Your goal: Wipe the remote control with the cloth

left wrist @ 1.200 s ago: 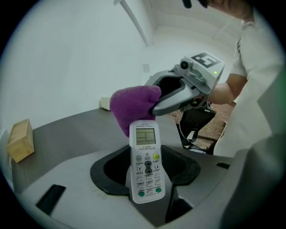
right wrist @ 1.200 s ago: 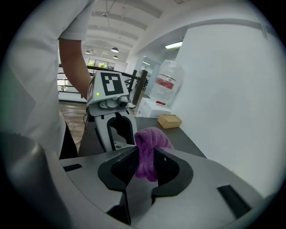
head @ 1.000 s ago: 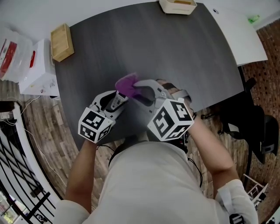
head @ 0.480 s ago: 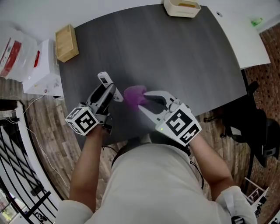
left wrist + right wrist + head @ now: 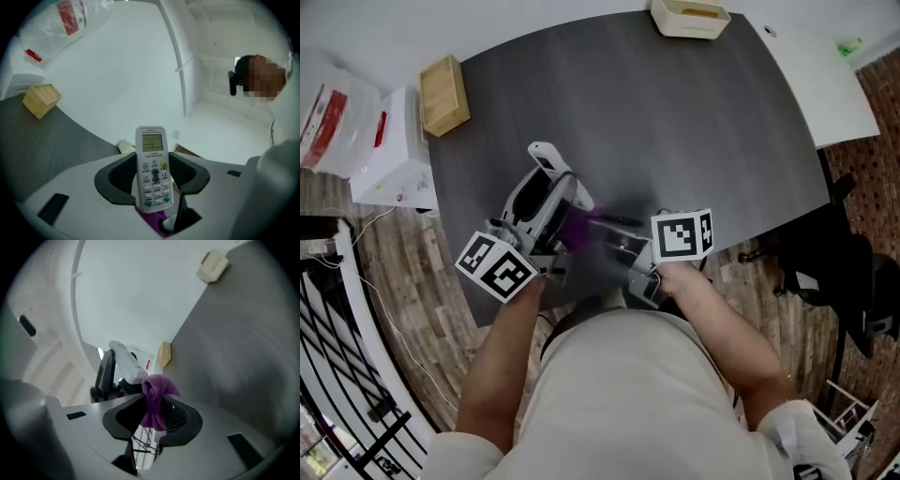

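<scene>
My left gripper [image 5: 548,189] is shut on a white remote control [image 5: 545,161] and holds it off the dark table [image 5: 675,122], screen end pointing away. In the left gripper view the remote [image 5: 151,140] stands upright between the ribbed pads of that gripper [image 5: 152,163], buttons facing the camera. A bunched purple cloth [image 5: 575,230] is pinched in my right gripper [image 5: 598,228], just below and right of the remote's lower end. In the right gripper view the cloth [image 5: 159,386] sticks out of that gripper [image 5: 157,403], with the remote [image 5: 126,362] close behind; contact is unclear.
A wooden box [image 5: 445,94] sits at the table's far left corner and a cream tray [image 5: 689,16] at its far edge. A white box with plastic bags [image 5: 384,159] stands to the left. A white table [image 5: 825,75] adjoins on the right, with a black chair [image 5: 848,272] below it.
The left gripper has lifted and rolled with the remote, moving right. The right gripper has rolled over and drawn the cloth left, close under the remote.
</scene>
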Motion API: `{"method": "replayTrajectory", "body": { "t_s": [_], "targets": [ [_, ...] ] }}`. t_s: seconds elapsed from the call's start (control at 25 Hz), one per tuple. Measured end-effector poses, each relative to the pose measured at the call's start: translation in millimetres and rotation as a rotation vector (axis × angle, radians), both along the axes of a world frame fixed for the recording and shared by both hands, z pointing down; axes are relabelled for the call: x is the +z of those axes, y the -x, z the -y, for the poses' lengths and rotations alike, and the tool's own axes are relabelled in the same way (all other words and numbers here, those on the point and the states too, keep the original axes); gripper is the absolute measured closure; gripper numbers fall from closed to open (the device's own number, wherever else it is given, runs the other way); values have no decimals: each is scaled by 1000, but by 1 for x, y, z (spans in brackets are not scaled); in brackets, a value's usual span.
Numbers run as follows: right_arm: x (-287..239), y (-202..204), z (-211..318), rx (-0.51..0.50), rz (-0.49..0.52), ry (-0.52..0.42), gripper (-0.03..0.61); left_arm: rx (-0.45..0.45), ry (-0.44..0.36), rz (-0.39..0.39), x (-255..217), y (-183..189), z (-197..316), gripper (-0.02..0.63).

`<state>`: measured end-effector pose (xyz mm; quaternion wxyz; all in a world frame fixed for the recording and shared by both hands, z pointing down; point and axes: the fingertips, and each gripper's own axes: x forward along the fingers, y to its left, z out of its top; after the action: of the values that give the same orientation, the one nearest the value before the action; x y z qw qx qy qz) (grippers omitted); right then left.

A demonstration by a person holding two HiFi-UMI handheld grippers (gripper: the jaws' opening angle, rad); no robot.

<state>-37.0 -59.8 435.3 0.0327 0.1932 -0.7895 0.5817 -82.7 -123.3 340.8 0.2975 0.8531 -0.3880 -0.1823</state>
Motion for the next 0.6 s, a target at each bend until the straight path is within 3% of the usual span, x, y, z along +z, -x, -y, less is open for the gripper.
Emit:
{"method": "replayTrajectory", "body": {
  "t_s": [0.12,0.4,0.52,0.6],
  "targets": [
    [2,1,0,33,76,75,472,27,-1,94,6,-9,-3,396],
    [11,-30,0,108,64,147,472,9,83,220,37,4,-1,397],
    [2,-50,12,146,52,109,472,12,162,250,59,12,-3,397],
    [-12,-62,23,155,38,25,472,19,243,276,81,18,-7,397]
  ]
}}
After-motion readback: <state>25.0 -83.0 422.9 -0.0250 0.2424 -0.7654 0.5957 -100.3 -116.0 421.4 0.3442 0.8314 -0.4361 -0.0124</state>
